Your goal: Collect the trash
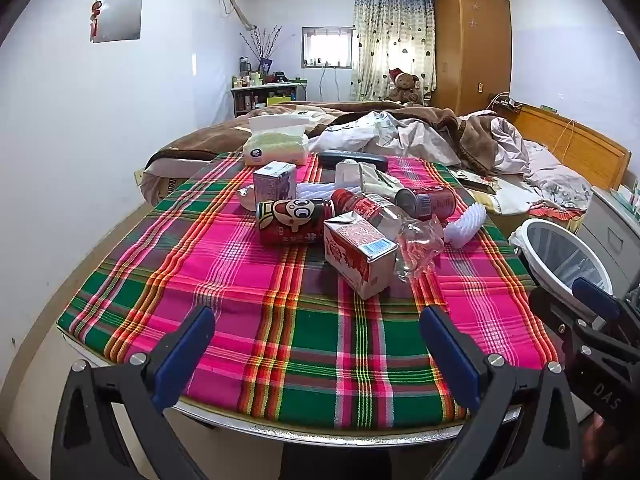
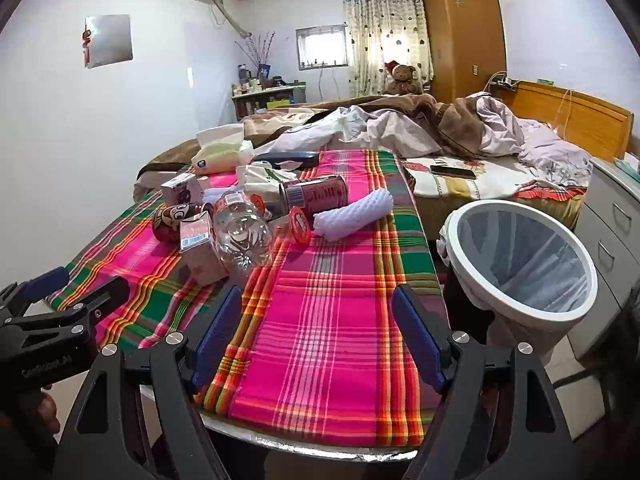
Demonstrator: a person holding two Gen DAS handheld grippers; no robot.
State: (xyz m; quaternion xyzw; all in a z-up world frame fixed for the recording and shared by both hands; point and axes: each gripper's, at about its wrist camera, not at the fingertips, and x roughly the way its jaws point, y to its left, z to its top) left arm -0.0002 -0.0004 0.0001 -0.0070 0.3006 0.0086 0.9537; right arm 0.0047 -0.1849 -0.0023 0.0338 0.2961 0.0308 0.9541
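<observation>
Trash lies in a pile mid-table on the plaid cloth (image 1: 240, 280): a red cartoon can (image 1: 294, 220), a red-and-white carton (image 1: 358, 254), a crushed clear bottle (image 1: 384, 216), a second red can (image 1: 426, 201), a white foam net (image 1: 466, 222) and a purple carton (image 1: 274, 185). The pile also shows in the right wrist view, with the bottle (image 2: 240, 236), the can (image 2: 316, 194) and the foam net (image 2: 354, 214). A white bin (image 2: 520, 256) with a liner stands right of the table. My left gripper (image 1: 318, 334) and right gripper (image 2: 318, 320) are open and empty at the table's near edge.
A tissue pack (image 1: 276, 146) and a dark case (image 1: 352, 159) lie at the table's far end. An unmade bed (image 2: 460, 136) with a phone (image 2: 454, 171) is behind. Drawers (image 2: 616, 216) stand right of the bin. The bin also shows in the left wrist view (image 1: 560, 256).
</observation>
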